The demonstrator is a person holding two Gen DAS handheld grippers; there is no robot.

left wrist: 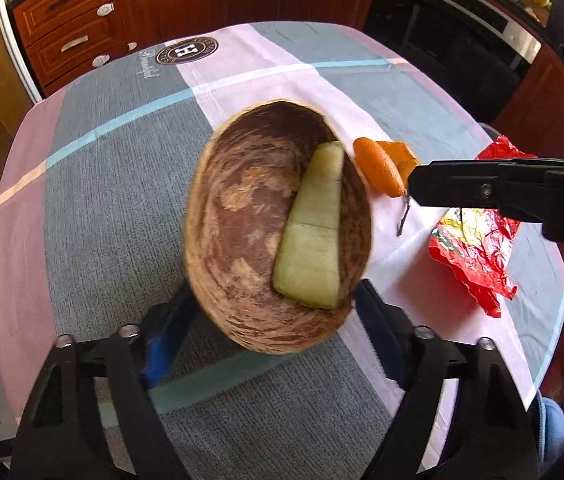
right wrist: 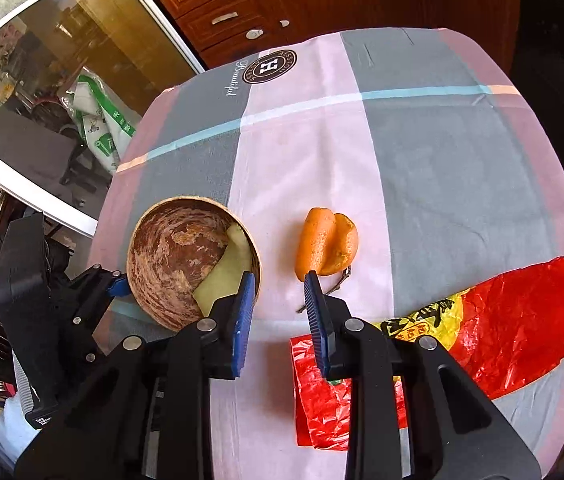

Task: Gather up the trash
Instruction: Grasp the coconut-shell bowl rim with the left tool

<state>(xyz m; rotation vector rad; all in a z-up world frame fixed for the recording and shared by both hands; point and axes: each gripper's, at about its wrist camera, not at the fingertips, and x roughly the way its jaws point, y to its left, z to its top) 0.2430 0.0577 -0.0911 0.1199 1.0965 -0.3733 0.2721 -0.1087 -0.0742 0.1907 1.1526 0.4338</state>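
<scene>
We steady the wooden bowl (left wrist: pixel 266 224) in our left gripper (left wrist: pixel 270 312), pads against its sides, as a bin for the melon rind (left wrist: pixel 314 240) (already inside). Our right gripper (right wrist: pixel 278 284), jaws apart and empty, nears the orange peel (right wrist: pixel 326 242) beside a red wrapper (right wrist: pixel 522 312).

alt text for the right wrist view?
Right gripper, jaws apart and empty, hangs over a checked tablecloth just short of an orange peel. A wooden bowl holding a pale rind sits left; a red wrapper lies right.
</scene>
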